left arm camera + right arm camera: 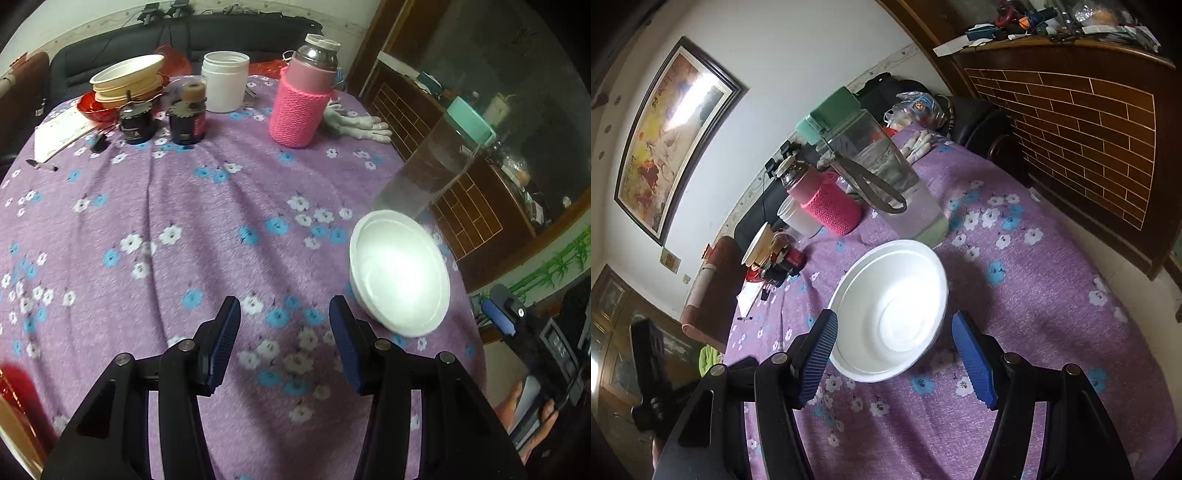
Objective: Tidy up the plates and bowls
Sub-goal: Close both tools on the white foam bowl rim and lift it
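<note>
1. Two grippers hang over the purple tablecloth [155,206], both spread and holding nothing.
2. Left gripper [284,314] has only cloth between its fingers.
3. Right gripper [894,325] straddles the white bowl [890,310] near the table's right edge; contact unclear.
4. Stacked bowls [127,79] sit at the far-left edge.

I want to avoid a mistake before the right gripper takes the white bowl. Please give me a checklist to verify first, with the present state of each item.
1. Right gripper open, nothing held: ok.
2. White bowl lies between its fingers, pads not yet touching the rim: ok.
3. Bowl upright and empty: ok.
4. Clear water bottle stands close behind the bowl and could be bumped: not ok.
5. Left gripper open and clear of the bowl: ok.
6. Stack of bowls at the far side steady enough to receive it: cannot tell.
</note>
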A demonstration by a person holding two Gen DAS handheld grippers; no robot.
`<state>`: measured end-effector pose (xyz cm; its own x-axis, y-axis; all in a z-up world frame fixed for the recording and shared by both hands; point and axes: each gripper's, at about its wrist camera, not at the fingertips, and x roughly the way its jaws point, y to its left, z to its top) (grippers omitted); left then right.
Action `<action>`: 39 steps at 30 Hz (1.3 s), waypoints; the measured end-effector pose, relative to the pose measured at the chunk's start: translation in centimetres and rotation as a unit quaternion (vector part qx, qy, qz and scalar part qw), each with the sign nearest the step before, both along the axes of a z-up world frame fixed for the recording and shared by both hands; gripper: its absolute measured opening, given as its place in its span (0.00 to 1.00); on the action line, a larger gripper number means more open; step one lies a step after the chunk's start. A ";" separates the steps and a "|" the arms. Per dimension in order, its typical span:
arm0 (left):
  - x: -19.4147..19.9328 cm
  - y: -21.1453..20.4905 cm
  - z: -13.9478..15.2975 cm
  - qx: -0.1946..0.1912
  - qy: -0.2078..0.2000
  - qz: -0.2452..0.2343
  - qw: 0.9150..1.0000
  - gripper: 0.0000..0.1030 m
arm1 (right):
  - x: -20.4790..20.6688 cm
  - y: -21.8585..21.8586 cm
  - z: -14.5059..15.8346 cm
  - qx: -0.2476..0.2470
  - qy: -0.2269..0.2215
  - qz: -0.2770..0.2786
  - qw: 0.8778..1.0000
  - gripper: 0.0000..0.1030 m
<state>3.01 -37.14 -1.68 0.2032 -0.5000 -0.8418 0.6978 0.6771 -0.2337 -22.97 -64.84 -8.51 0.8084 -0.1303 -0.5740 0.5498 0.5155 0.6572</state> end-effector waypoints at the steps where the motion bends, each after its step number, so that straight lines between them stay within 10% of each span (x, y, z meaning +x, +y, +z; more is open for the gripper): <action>1: 0.2 -0.4 -0.1 0.002 0.000 0.001 1.000 0.47 | 0.1 -0.1 0.2 0.000 -0.003 0.006 1.000 0.66; 33: -0.7 -10.7 -6.8 0.025 0.055 -0.038 0.997 0.48 | 4.0 -3.4 -6.7 0.112 -0.008 0.024 0.993 0.66; 39: -1.7 -10.8 -6.9 0.042 0.000 -0.038 0.998 0.22 | 4.4 -3.4 -7.4 0.121 0.003 0.019 0.992 0.52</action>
